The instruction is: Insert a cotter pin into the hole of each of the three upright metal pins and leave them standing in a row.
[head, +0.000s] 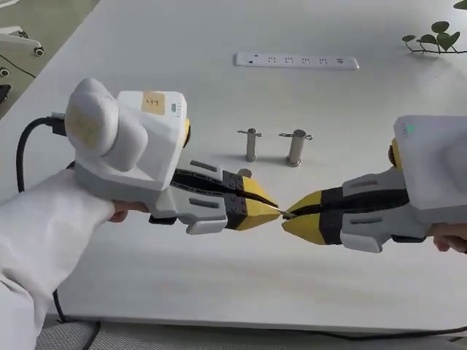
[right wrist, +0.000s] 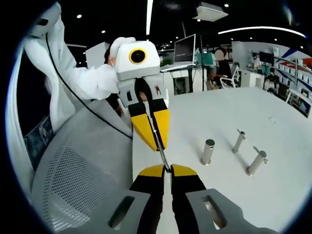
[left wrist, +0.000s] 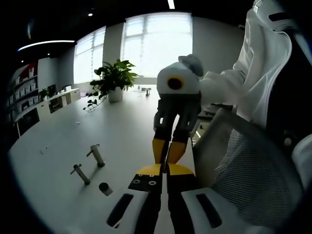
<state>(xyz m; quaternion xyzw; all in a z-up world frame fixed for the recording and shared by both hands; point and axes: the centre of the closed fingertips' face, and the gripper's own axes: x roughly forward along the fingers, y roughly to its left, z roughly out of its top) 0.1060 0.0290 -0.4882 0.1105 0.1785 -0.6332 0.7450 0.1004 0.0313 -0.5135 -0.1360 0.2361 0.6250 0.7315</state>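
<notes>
Two hand-held grippers met tip to tip above a white table (head: pixel 219 292), the left gripper (head: pixel 274 209) and the right gripper (head: pixel 287 218) each with jaws pressed together on one end of a thin cotter pin (right wrist: pixel 159 144), held clear of the surface. In the head view the cotter pin was little more than a glint between the yellow tips; the right gripper view showed it as a slim rod running from the left gripper's jaws to its own. Beyond the tips a narrow metal pin (head: pixel 251 144) and a thicker metal pin (head: pixel 295 148) stood upright side by side, each with a wire crosswise through its top. A bare pin (right wrist: pixel 208 151) was mostly hidden behind the left gripper in the head view, but both gripper views showed it upright near the other two, with nothing through it. A power strip (head: pixel 296 61) lay at the table's far side; the left gripper view took in a potted plant (left wrist: pixel 114 78) and a mesh chair (left wrist: pixel 243 165)
</notes>
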